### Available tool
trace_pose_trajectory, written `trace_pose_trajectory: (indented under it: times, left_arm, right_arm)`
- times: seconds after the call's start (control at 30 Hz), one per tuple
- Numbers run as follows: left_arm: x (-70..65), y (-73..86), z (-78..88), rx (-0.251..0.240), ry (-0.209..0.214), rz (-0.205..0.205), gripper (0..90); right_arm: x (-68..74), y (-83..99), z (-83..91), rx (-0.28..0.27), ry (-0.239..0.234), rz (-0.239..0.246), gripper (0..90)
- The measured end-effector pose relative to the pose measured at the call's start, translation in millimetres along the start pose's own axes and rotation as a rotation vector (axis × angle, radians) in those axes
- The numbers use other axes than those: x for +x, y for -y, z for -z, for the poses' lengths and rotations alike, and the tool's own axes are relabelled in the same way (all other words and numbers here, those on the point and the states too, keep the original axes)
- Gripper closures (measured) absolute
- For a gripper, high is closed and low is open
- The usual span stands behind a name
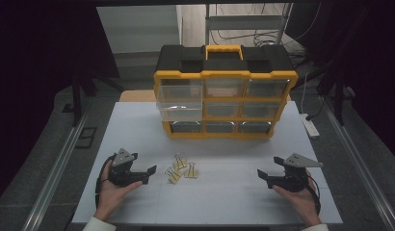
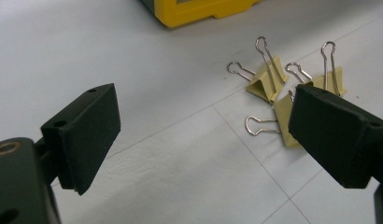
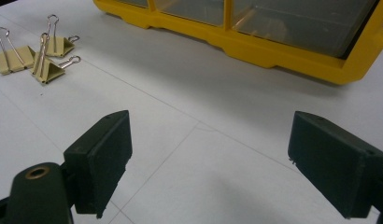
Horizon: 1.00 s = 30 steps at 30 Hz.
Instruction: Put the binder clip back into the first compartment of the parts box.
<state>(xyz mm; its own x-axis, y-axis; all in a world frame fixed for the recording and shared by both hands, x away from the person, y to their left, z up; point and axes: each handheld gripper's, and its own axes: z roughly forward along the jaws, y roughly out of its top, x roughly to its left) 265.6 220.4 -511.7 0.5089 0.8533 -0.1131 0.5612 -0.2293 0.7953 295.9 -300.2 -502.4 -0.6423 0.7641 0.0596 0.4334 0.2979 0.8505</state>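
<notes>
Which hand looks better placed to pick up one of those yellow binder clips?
Probably the left. The left tool lies just beside the binder clips, its jaws wide open and pointing at them. The right tool, also open, sits well across the white table from them.

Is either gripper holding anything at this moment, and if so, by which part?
Nothing is held. The left gripper and right gripper both have open, empty jaws; the three binder clips lie untouched on the table.
</notes>
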Motion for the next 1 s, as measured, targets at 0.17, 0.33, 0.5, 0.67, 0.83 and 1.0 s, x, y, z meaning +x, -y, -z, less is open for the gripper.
trace_pose_trajectory:
  times: [0.17, 0.33, 0.5, 0.67, 0.83, 1.0]
  left_arm:
    - [0.0, 0.5, -0.2, 0.002, 0.012, 0.003, 10.5]
    - [-1.0, -1.6, 0.2, 0.005, 0.033, 0.01, 11.3]
    - [-2.2, -2.4, 0.8, 0.006, 0.045, 0.006, 11.6]
    - [-6.0, -3.6, 5.8, -0.008, 0.054, -0.005, 11.7]
    - [-7.4, -4.5, 9.6, -0.011, 0.062, 0.004, 12.1]
    - [-8.7, -7.7, 14.4, -0.011, 0.076, 0.015, 12.9]
  right_arm:
    - [-2.8, 0.8, -0.1, 0.001, 0.012, -0.007, 14.5]
    - [-2.9, 3.4, 2.3, 0.003, 0.012, -0.017, 15.1]
    - [-4.4, 2.3, 2.8, -0.003, 0.012, -0.021, 15.3]
    - [3.1, 2.7, 5.6, -0.004, 0.001, -0.014, 15.4]
    - [9.9, 1.4, 6.6, -0.006, -0.004, -0.001, 15.4]
    - [8.6, 1.8, 4.8, -0.003, -0.009, 0.002, 15.7]
